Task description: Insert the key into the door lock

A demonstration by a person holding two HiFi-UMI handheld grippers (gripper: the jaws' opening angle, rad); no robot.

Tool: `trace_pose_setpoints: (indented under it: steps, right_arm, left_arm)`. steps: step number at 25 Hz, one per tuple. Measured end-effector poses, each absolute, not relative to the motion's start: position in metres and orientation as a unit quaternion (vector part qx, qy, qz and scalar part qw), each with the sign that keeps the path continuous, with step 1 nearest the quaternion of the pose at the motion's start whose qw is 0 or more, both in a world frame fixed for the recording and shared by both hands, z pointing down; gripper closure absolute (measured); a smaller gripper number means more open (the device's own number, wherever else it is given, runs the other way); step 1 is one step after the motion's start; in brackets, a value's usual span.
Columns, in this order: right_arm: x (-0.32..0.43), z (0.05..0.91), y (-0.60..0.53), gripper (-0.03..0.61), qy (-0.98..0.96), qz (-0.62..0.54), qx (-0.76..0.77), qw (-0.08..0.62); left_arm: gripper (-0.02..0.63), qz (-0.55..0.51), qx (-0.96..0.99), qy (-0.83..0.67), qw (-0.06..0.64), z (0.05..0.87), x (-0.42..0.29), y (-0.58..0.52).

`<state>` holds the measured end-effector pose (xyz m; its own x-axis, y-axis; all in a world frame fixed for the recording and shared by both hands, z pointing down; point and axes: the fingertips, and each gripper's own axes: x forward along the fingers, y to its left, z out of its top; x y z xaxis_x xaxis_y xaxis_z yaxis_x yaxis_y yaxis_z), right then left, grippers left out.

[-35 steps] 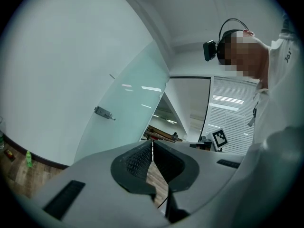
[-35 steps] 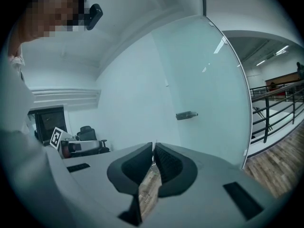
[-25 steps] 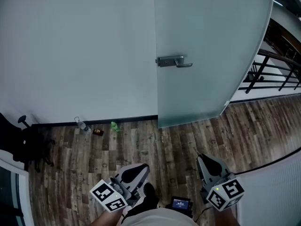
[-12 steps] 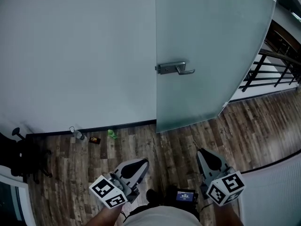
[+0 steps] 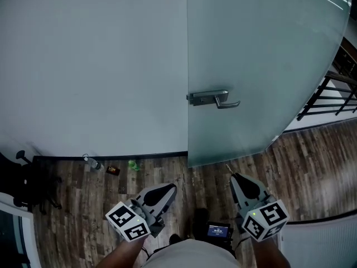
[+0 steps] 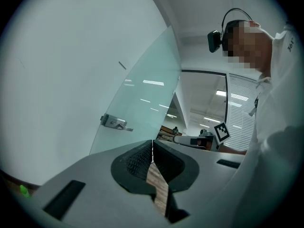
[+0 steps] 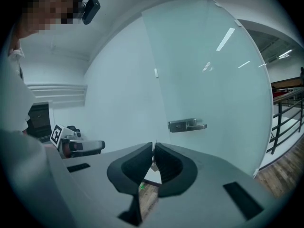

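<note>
Between the jaws of the right gripper (image 7: 153, 151), pressed together, sits a thin sliver of metal, the key (image 7: 154, 165) by my reading. It should be light, stiff and slick, so likely to twist in the pads unless held by its broad bow with the blade left free. Well ahead, the door lock (image 5: 199, 98) sits on the frosted glass door (image 5: 268, 49) beside the lever handle (image 5: 226, 101) — the left gripper (image 5: 169, 191) is closed on nothing.

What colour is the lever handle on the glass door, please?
Silver-grey metal. The door handle shows best in the head view.
</note>
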<state>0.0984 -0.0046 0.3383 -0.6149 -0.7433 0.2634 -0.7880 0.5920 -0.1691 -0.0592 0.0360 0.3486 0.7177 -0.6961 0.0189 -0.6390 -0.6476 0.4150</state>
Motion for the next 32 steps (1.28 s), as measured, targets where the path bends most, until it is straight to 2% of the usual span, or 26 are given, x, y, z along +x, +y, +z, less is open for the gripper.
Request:
trace_pose_setpoints:
  steps: [13, 32]
  right_arm:
    - [0.128, 0.338, -0.115, 0.555, -0.9, 0.139, 0.402, 0.098]
    - [0.063, 0.346, -0.176, 0.555, -0.858, 0.152, 0.481, 0.096]
  left_arm:
    - [0.595, -0.066, 0.887, -0.404, 0.213, 0.346, -0.03, -0.075]
    - [0.595, -0.045, 0.917, -0.332, 0.215, 0.344, -0.094, -0.185]
